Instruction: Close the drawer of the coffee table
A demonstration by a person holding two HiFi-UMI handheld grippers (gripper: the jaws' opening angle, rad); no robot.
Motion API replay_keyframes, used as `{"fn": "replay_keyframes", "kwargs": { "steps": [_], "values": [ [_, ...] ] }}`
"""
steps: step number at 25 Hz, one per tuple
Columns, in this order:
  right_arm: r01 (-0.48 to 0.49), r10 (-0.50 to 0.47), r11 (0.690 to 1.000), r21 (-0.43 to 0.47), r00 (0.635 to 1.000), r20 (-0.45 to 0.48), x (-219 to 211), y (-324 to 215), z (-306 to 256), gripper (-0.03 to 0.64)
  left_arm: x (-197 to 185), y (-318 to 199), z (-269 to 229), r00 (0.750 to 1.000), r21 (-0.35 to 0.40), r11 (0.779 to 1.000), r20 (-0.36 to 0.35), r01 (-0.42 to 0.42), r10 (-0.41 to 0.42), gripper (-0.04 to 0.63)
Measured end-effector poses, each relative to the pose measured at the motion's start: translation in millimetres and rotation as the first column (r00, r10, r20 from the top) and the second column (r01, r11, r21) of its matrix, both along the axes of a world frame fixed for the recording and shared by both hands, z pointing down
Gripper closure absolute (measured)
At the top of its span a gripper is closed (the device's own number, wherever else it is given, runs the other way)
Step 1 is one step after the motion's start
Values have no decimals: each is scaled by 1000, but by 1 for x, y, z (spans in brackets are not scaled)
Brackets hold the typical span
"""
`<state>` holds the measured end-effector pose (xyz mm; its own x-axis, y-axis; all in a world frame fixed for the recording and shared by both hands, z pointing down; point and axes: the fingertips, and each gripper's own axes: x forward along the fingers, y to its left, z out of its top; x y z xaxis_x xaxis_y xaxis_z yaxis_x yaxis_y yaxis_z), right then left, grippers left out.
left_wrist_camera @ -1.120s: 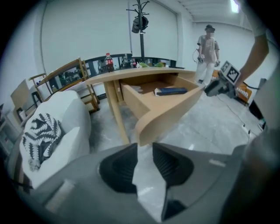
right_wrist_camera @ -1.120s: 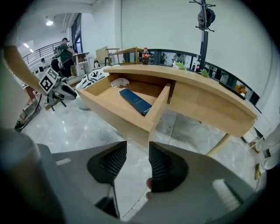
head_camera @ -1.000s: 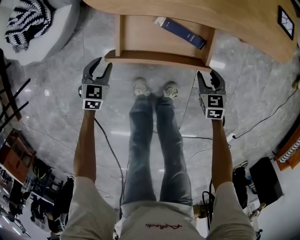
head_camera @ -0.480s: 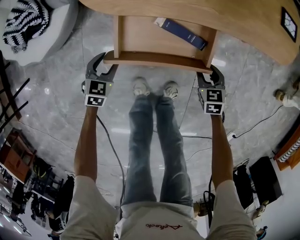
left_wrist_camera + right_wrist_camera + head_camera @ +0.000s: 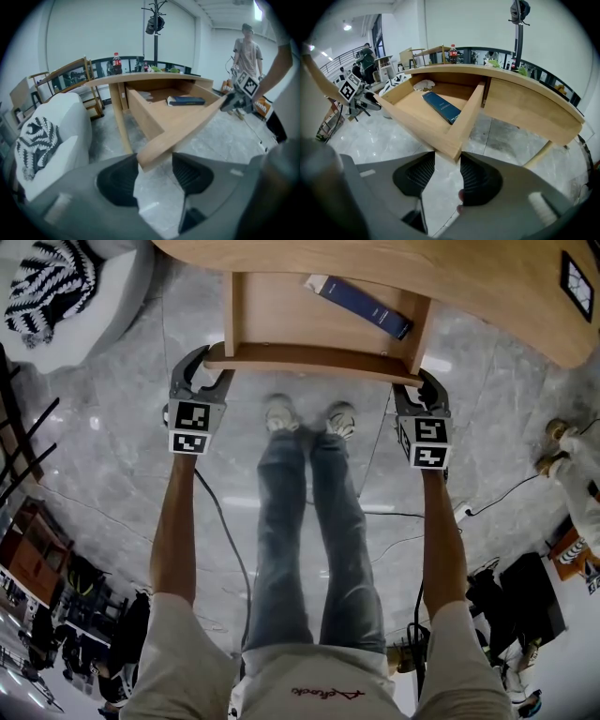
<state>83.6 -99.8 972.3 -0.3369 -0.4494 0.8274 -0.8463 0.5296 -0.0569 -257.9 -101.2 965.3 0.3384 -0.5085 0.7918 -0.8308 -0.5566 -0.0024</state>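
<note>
The coffee table's drawer (image 5: 309, 357) stands pulled out from under the wooden top (image 5: 487, 287), with a dark blue book (image 5: 361, 304) lying inside. My left gripper (image 5: 202, 364) straddles the drawer front's left corner (image 5: 154, 152). Its jaws opened wide and have just closed a little, and a gap still shows at the right pad (image 5: 190, 174). My right gripper (image 5: 420, 385) straddles the right corner (image 5: 450, 147). Its jaws have just been closing slightly and stand close beside the wood without clearly pressing it. The left gripper (image 5: 154, 172) and right gripper (image 5: 447, 172) both point down at the floor.
A white sofa with a striped black-and-white cushion (image 5: 47, 282) stands left of the table. Cables (image 5: 225, 549) run over the grey marble floor by my legs (image 5: 309, 521). Another person (image 5: 247, 49) stands to the right. A cola bottle (image 5: 116, 63) is on the table top.
Both grippers moved forward from just short of the drawer front until its two corners lie between their jaws. The left jaws stand wider than before. The drawer has not visibly moved.
</note>
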Motion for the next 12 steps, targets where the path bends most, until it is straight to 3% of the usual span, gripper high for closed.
{"fn": "replay_keyframes", "kwargs": {
  "steps": [12],
  "values": [
    [-12, 11, 999, 41, 1000, 13, 2, -1, -26, 442, 3, -2, -26, 1000, 32, 999, -10, -13, 14, 368]
  ]
}}
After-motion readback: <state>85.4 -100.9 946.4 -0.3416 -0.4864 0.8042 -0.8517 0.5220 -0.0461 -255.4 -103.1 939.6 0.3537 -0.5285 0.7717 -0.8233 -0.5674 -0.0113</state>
